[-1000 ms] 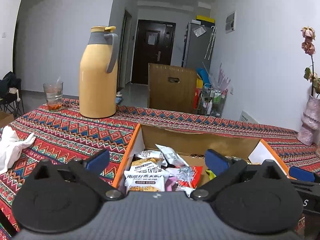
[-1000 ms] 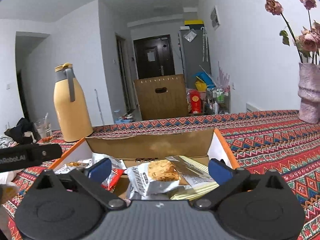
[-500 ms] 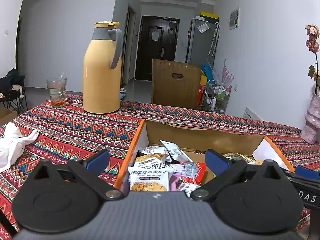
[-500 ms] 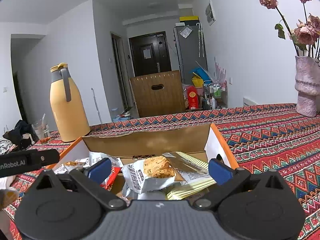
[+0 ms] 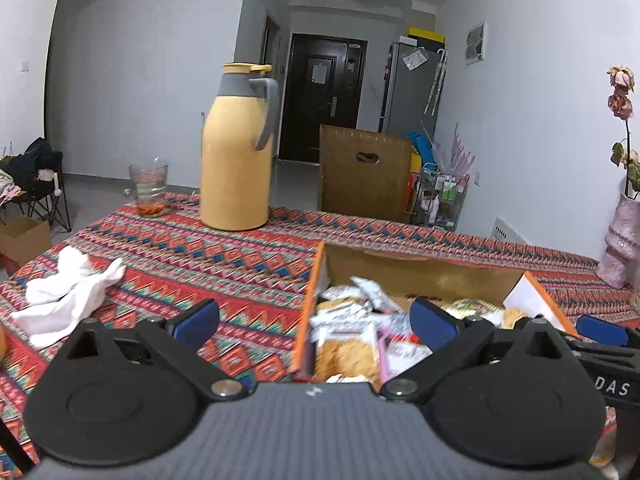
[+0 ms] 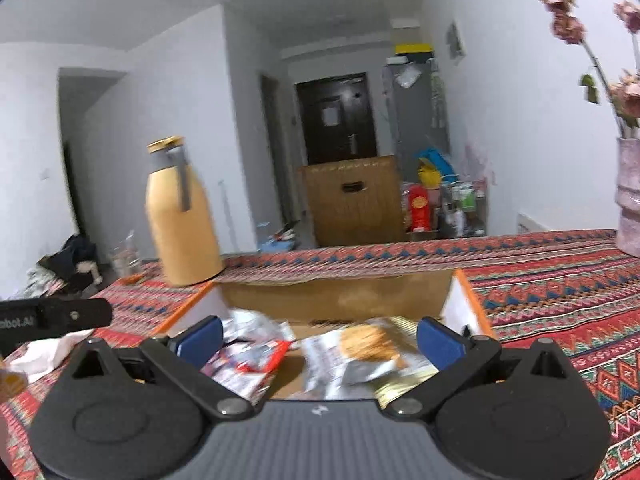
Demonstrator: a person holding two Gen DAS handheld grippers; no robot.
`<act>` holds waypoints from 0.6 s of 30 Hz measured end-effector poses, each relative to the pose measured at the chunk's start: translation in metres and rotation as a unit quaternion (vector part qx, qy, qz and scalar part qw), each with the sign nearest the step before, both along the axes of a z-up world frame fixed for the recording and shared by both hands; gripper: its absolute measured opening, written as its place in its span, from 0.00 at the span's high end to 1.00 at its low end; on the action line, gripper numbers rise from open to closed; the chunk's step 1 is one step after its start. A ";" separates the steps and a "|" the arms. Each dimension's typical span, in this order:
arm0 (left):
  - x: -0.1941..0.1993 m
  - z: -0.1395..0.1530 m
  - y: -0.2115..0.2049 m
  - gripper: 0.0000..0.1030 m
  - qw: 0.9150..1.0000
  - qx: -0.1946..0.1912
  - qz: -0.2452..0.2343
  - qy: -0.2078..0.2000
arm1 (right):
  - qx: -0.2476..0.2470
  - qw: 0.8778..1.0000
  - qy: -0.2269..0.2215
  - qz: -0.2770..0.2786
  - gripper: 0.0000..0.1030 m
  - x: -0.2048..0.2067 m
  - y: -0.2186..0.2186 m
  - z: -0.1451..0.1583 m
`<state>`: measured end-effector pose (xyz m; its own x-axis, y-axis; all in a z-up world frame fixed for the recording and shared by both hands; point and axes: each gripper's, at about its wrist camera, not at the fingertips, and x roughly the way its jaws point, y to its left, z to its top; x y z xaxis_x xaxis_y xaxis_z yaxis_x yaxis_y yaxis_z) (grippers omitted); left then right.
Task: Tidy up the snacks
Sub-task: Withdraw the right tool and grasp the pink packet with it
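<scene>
Since a second ago both views have slid leftward and back from the cardboard box (image 5: 420, 276): in the left wrist view the box now sits to the right of centre and more of the white cloth (image 5: 68, 292) shows, while the right wrist view is smeared with motion blur.

The left gripper (image 5: 314, 322) has its jaws spread wide and empty, straddling the box's near left orange edge. The right gripper (image 6: 320, 336) is likewise wide and empty, hovering over the box's open top.

The snacks (image 6: 360, 354) lie in a loose heap inside the box, which rests on the patterned worktop (image 5: 208, 264), nearer than the yellow flask (image 5: 236, 152) and to its right.

The step in hand appears to be lining up on a packet. To do it well, choose one packet lying on top, come down with the jaws across its narrow side, and pinch a sealed edge rather than the crumbly middle.

The box's long axis runs left to right across both views, its open top facing up. The biscuit packet (image 6: 366, 350) lies flat and slightly skewed; blur hides which way its ends point.
</scene>
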<state>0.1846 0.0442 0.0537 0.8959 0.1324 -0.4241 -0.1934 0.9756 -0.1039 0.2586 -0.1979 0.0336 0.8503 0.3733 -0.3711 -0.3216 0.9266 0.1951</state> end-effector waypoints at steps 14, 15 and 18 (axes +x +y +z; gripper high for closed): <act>-0.047 -0.043 0.040 0.00 0.998 -0.001 -0.012 0.065 | -0.057 0.988 0.138 0.042 0.00 -0.033 0.067 -0.048; -0.049 -0.045 0.041 0.00 0.998 -0.002 -0.015 0.067 | -0.058 0.986 0.150 0.036 0.00 -0.030 0.071 -0.053; -0.055 -0.050 0.045 0.00 0.997 -0.004 -0.019 0.074 | -0.056 0.981 0.184 0.024 0.00 -0.018 0.080 -0.065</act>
